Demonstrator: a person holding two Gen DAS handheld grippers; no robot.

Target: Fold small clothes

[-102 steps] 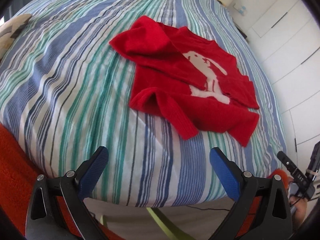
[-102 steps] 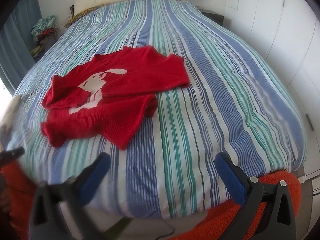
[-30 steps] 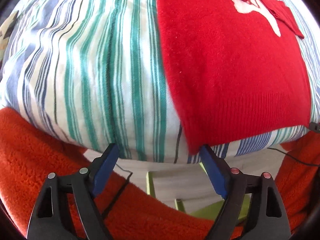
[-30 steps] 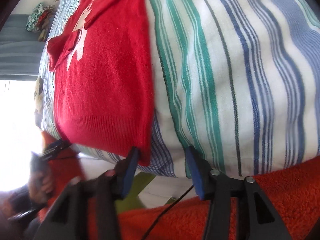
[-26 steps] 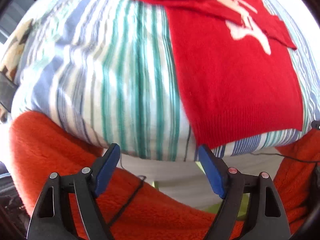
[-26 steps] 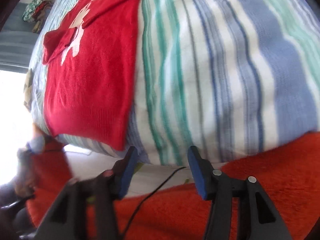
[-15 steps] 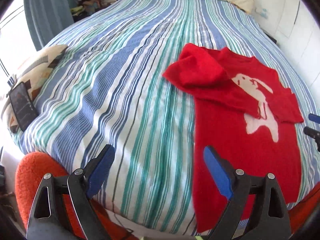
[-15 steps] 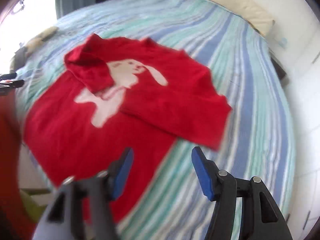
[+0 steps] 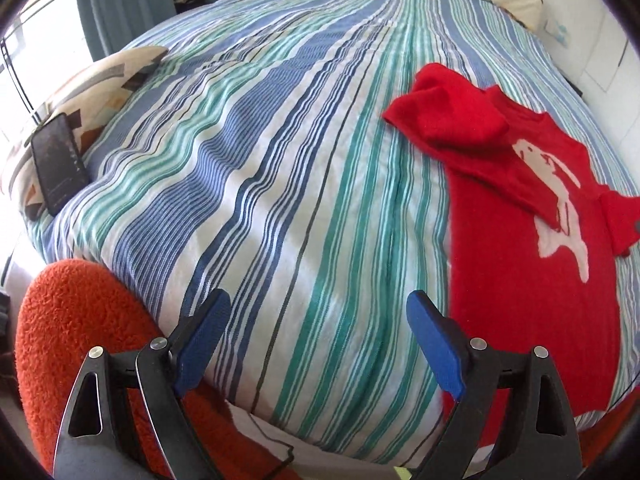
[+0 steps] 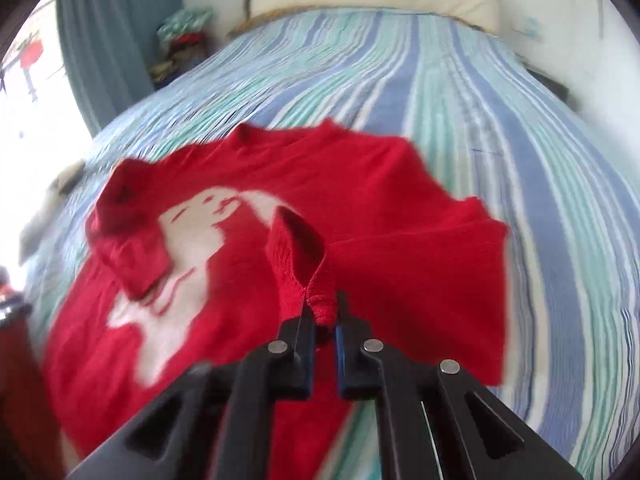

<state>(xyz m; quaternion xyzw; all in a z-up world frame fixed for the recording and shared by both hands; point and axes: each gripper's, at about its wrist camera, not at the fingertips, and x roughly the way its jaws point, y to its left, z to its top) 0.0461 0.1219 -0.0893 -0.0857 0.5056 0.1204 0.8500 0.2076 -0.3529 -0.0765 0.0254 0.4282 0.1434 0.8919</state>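
**Q:** Sweater [image 10: 360, 216], red with a white animal motif: where does it lie, and what holds it?

**A:** It lies spread on the striped bedcover [image 9: 280, 160], hem toward the near edge. The right gripper [image 10: 322, 320] is clamped on a ribbed cuff [image 10: 304, 264], bunched between its pads. The left gripper [image 9: 316, 328] stands wide apart with nothing in it, over bare bedcover beside the sweater's body.

**Q:** What might go wrong?

**A:** Judged from the small pinch of knit, the cuff could slip out as the sleeve is carried across. A one-sided pull could also drag the body askew, since the other gripper pins nothing.

**Q:** What does each view add?

**A:** The right wrist view alone shows the grip, though blurred. The left wrist view alone shows sharply the far sleeve [image 9: 448, 120] folded over the chest, and a phone [image 9: 58, 164] on a patterned cushion [image 9: 120, 76] at the bed's edge.
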